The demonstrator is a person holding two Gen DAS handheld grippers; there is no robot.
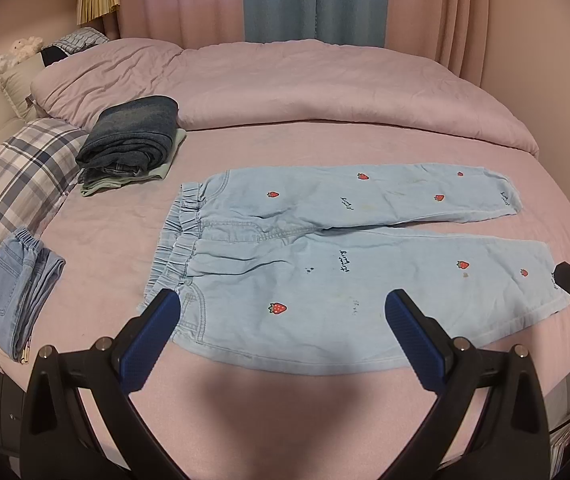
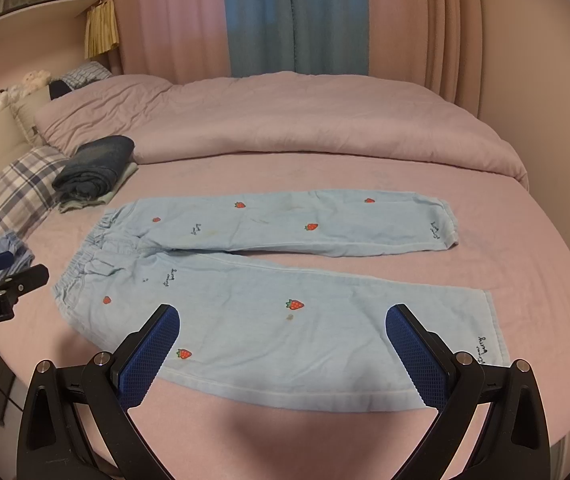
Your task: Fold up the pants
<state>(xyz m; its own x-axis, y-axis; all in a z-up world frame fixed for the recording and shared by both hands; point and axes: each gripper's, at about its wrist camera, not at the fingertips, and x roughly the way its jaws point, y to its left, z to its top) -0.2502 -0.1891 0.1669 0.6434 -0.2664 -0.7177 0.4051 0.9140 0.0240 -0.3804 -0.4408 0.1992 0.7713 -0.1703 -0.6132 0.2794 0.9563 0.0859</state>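
1. Surface: a bed w/ a pink sheet [image 1: 325,148], smooth in the near half. A bunched pink duvet [image 1: 285,88] runs across the far half, 10 to 2 o'clock in the left wrist view.
2. Room: pink curtains [image 1: 205,0] behind the bed w/ a blue panel [image 1: 313,0] at 12 o'clock. Plush toys [image 1: 1,60] sit at 10 o'clock on the headboard side.
3. A plaid pillow [image 1: 25,176] lies at 9 o'clock. Next to it, a folded dark denim stack [image 1: 133,136] rests on a pale green garment [image 1: 173,152].
4. A folded light denim item [image 1: 13,292], back pocket up, lies at 8 o'clock, overlapping the pillow's near end.
5. The pants [image 1: 325,264]: light blue w/ red strawberry prints, spread flat and unfolded in the sheet's mid area, near the front edge.
6. Long axis runs 9 to 3 o'clock. The elastic waistband [image 1: 177,240] points to 9, both leg cuffs to 3. The legs lie side by side, splaying apart toward the cuffs.
7. The left gripper [image 1: 281,328] is spread wide, holding nothing, above the near leg's waist-to-thigh part.
8. The right gripper [image 2: 283,340] is also spread wide and empty, above the near leg, knee to cuff. Contact w/ cloth can't be told for either.
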